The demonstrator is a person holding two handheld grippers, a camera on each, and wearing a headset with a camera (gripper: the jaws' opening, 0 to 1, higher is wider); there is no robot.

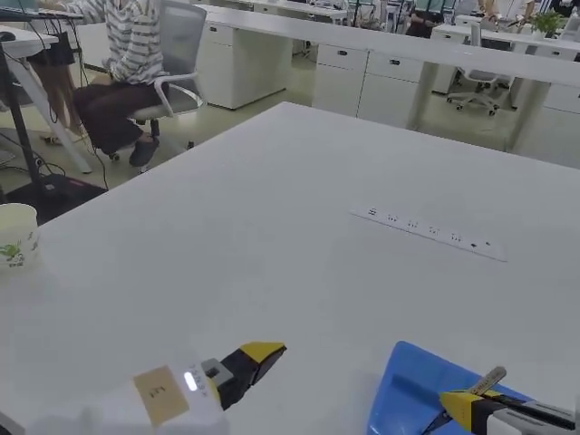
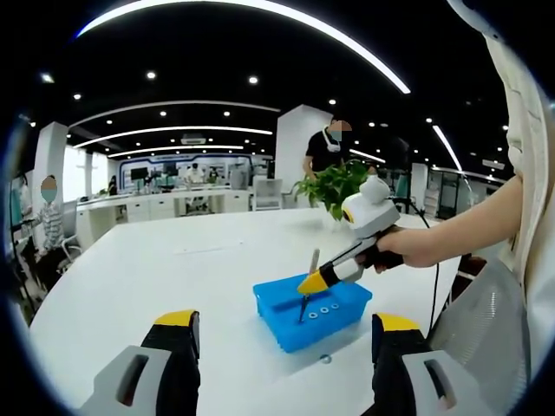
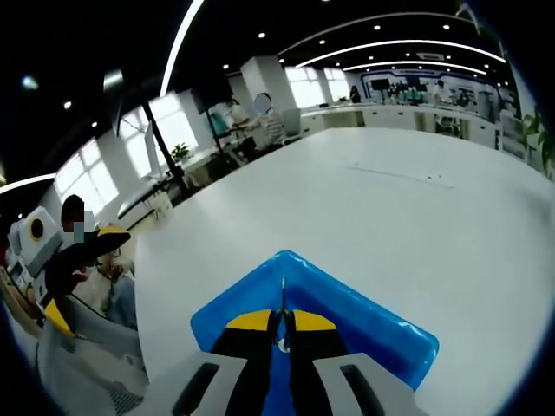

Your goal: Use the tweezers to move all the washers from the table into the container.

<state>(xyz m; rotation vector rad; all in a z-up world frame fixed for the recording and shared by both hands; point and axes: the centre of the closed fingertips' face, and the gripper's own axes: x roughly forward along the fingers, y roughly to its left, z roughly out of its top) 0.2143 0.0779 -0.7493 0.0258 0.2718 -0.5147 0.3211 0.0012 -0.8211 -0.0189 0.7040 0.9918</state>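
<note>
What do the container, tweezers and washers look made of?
Container: likely plastic. It is a uniform bright blue with a soft sheen and a rounded, moulded-looking rim.
Tweezers: probably metal. They show as a thin pale-grey strip held in the right gripper; the finish is too small to tell.
Washers: small pale rings lying inside it, likely metal, but too small to be sure.

Container [image 1: 408, 390] cut by bottom edge, cup [image 1: 16, 234] cropped left, tweezers [image 2: 313, 260] tips indistinct

Nothing legible: the tan label [image 1: 163, 391] and the paper cup's [image 1: 16, 234] green print are too blurred
</note>
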